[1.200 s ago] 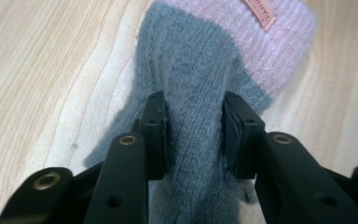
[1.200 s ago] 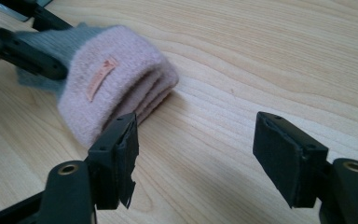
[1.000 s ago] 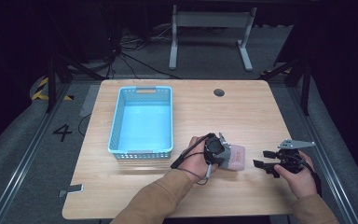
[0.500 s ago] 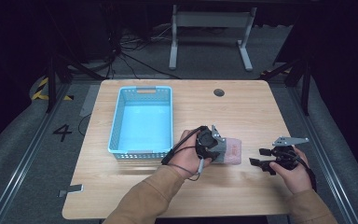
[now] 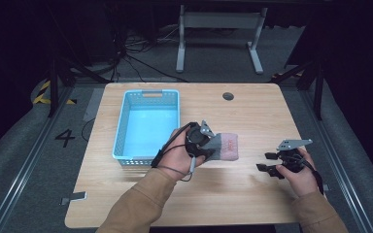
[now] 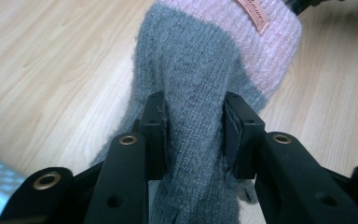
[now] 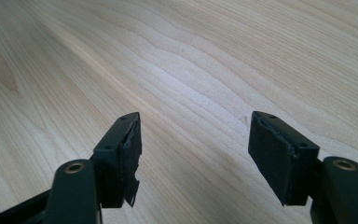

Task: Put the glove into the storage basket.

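Both tongs are in play: our left gripper (image 5: 212,145) is clenched on the grey body of a knitted glove (image 6: 205,88), while our right gripper (image 5: 267,162) hangs spread over bare table (image 7: 177,60), nothing between its jaws, which have just been narrowing a little. We have the glove just right of the blue basket (image 5: 121,131), above the wood. Its long axis runs roughly across the table, pink cuff (image 5: 229,144) pointing right, away from the basket. We judge the risk is soft knit sliding out of the pinch, or the trailing cuff snagging on the basket rim as it swings over.
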A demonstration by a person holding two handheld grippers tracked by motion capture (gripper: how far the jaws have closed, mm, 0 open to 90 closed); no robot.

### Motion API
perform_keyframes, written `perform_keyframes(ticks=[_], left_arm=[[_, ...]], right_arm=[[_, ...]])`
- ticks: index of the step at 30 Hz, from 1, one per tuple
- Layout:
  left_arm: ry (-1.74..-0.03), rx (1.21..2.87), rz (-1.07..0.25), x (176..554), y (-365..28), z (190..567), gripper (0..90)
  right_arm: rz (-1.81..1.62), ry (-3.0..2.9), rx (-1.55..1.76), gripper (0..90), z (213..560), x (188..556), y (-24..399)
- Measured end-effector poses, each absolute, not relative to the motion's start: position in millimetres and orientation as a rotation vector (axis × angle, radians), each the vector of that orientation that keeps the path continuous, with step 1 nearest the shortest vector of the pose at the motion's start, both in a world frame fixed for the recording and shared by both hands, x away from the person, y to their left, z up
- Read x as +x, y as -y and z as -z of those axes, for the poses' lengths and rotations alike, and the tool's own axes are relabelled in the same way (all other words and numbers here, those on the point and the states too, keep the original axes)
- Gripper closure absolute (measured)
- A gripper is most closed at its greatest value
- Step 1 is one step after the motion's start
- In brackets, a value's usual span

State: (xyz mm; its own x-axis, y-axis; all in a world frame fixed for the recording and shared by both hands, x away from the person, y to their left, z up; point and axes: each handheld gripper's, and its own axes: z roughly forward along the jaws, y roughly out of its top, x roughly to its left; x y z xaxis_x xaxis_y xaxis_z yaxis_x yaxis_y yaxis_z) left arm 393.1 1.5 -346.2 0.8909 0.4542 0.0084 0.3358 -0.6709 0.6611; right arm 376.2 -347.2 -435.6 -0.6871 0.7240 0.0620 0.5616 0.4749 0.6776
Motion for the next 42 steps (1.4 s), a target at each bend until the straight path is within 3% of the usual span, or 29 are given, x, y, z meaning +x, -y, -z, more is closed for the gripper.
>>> perform_keyframes(ticks=[27, 42], left_arm=[[-0.736, 2.307, -0.366, 412.3, -105.4, 329.0, 65.1], [-0.844, 2.311, -0.384, 432.9, -150.6, 349.5, 65.0]], right_arm=[[-0.977, -2.506, 1.041, 34.4, 439.4, 381.3, 337.3], [-0.974, -2.499, 1.046, 33.8, 440.2, 373.2, 340.4]])
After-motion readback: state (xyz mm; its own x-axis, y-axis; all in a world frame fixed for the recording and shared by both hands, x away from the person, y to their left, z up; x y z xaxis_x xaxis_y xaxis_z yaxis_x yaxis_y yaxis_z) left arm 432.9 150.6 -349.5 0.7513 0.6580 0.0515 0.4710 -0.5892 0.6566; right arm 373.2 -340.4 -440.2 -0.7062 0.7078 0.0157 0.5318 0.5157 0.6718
